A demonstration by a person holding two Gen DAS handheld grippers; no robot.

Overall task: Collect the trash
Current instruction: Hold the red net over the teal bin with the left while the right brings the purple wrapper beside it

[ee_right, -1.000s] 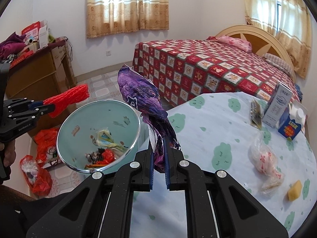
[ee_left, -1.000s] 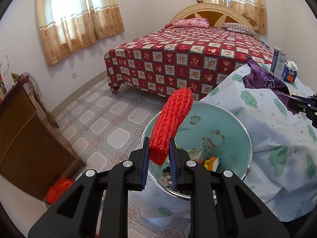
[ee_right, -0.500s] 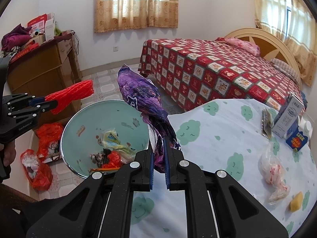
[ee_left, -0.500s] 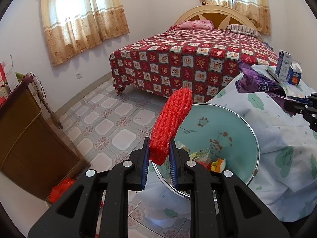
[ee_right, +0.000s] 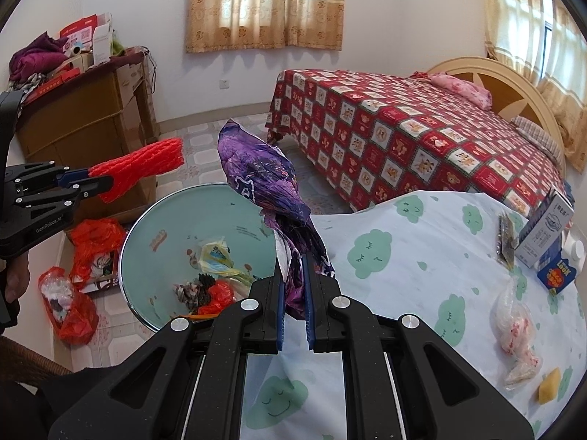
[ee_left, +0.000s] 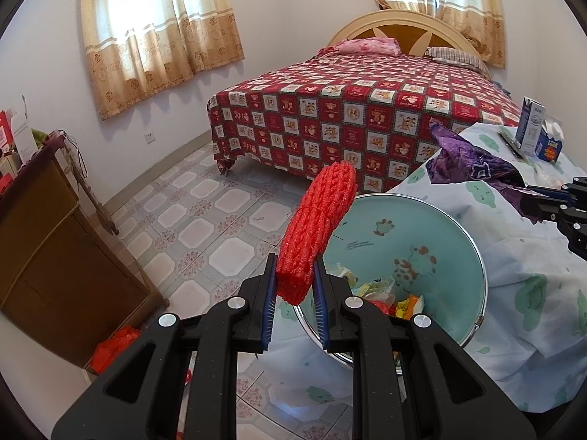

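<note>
My left gripper (ee_left: 293,278) is shut on a red foam net sleeve (ee_left: 317,227), which sticks up over the near-left rim of the teal bin (ee_left: 440,227). The same sleeve (ee_right: 139,167) and left gripper (ee_right: 82,183) show at the left of the right wrist view. My right gripper (ee_right: 292,286) is shut on a crumpled purple wrapper (ee_right: 264,179), held upright at the bin's (ee_right: 176,227) right rim beside the table edge. That wrapper (ee_left: 473,165) shows at the right of the left wrist view. Several scraps lie in the bin's bottom.
The table wears a white cloth with green clouds (ee_right: 403,256); on it lie a clear plastic bag (ee_right: 513,322), a yellow piece (ee_right: 549,390), a milk carton (ee_right: 546,234) and a blue box (ee_right: 555,275). Red bags (ee_right: 73,304) sit on the floor by a wooden cabinet (ee_right: 84,124). A bed (ee_left: 367,110) stands behind.
Both views have shifted slightly: the bin and table now sit further right in the left wrist view. The purple wrapper has edged sideways along the bin's rim. Both grips are unchanged.
</note>
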